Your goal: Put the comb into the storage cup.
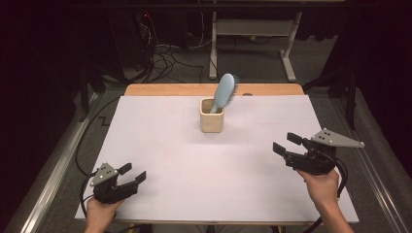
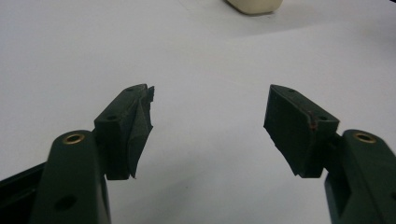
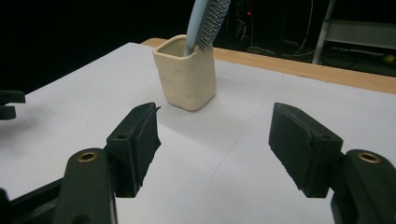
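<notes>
A cream square cup [image 1: 212, 115] stands at the back middle of the white sheet, with a light blue hairbrush [image 1: 224, 91] leaning in it, bristle head up. In the right gripper view the cup [image 3: 187, 77] and the hairbrush [image 3: 205, 21] lie straight ahead. My left gripper [image 1: 132, 173] rests open near the front left, nothing between its jaws. My right gripper [image 1: 287, 143] hovers open at the right, pointing left towards the cup, also with nothing between its jaws. In their own views the left gripper [image 2: 208, 121] and the right gripper [image 3: 215, 140] show only bare sheet between the pads.
The white sheet [image 1: 170, 145] covers a wooden table whose edge [image 1: 184, 89] shows at the back. Beyond it are a dark floor with cables [image 1: 165, 58] and a white desk frame [image 1: 252, 29]. A metal rail [image 1: 53, 170] runs along the left side.
</notes>
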### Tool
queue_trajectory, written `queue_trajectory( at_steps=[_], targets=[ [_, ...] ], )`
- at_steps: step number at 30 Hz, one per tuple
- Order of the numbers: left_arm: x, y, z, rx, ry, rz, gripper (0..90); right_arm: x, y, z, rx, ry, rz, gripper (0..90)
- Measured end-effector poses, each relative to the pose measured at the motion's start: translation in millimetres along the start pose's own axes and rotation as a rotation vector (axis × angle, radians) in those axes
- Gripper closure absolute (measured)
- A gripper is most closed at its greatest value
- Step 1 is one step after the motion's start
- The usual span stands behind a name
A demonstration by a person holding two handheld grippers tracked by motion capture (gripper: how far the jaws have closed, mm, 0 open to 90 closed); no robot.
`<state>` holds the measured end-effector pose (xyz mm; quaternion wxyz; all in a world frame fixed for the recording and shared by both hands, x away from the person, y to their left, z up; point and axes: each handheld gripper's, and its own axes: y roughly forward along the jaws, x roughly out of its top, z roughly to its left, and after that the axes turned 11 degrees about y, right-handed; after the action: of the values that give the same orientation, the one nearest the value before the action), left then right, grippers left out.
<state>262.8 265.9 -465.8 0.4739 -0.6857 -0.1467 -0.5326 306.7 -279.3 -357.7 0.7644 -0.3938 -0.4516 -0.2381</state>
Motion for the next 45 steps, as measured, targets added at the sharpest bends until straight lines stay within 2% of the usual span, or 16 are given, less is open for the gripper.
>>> queue_trajectory(
  at_steps=[28,45],
  targets=[
    [0.1,0.2,-0.1,0.0,-0.003,-0.001,32.7,-26.8,-19.4,-4.0,-0.009,0.036,-0.029,33.9],
    [0.1,0.6,-0.5,0.001,-0.005,0.0,32.8,-49.2,-27.5,-13.9,-0.013,0.086,-0.039,33.4]
  ],
)
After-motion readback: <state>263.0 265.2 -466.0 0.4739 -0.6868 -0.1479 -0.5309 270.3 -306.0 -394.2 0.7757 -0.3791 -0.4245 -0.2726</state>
